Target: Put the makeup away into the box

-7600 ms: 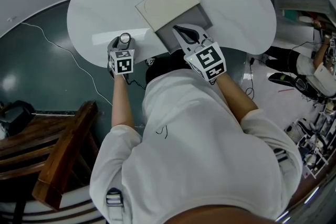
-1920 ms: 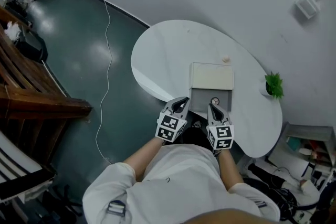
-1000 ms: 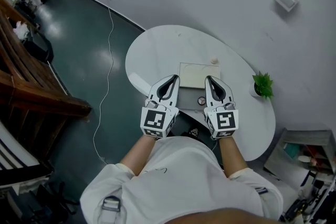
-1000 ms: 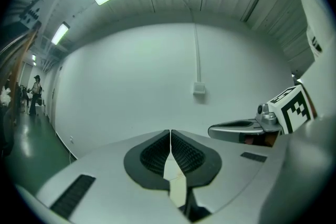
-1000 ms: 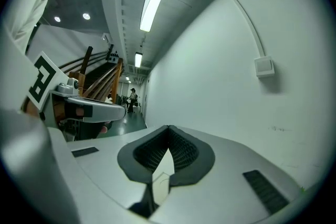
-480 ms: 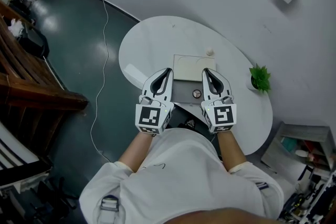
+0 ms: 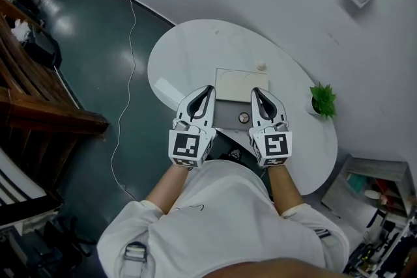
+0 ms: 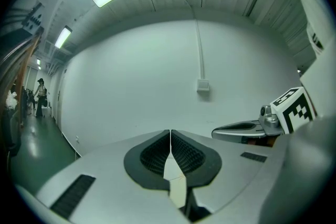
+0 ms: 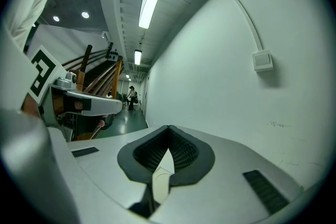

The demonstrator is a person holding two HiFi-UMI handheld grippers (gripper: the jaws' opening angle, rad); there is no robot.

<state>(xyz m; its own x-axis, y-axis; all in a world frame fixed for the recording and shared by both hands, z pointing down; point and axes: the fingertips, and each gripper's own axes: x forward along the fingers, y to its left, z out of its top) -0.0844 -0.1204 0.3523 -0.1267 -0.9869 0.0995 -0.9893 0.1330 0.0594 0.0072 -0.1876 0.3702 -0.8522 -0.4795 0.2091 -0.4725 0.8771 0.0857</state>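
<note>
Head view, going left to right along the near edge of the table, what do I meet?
left gripper → round makeup item → right gripper → potted plant

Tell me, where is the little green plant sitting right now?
In the head view, the small green plant stands near the right end of the white table, to the right of the box and close to the wall.

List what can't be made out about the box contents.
- Head view: small round item in the grey open box, too small to identify.
- Head view: box's side edges, covered by the left gripper and right gripper.
- Head view: pale lump on the white oval table, too small.
- Gripper views: own bodies cover the table; mostly wall shows.
</note>
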